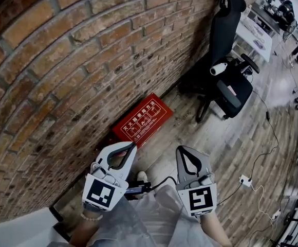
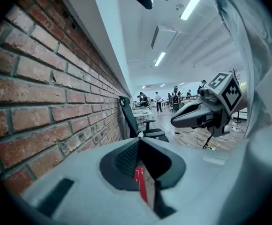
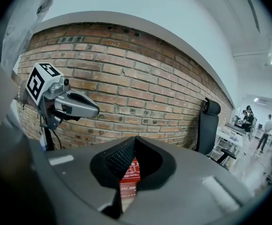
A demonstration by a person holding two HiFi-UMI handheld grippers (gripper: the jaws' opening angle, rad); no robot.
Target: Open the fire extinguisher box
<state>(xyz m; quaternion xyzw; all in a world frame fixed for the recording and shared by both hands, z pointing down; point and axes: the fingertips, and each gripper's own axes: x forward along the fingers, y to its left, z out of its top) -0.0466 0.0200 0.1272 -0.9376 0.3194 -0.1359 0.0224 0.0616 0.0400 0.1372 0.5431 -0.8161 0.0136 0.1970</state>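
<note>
The fire extinguisher box (image 1: 142, 118) is showing red with white lettering; the brick wall (image 1: 61, 60) is showing reddish-brown with pale mortar lines; the far office chair (image 1: 226, 35) is showing black.

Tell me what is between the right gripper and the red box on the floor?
Nothing but bare wooden floor lies between the right gripper and the red box. The head view shows it.
</note>
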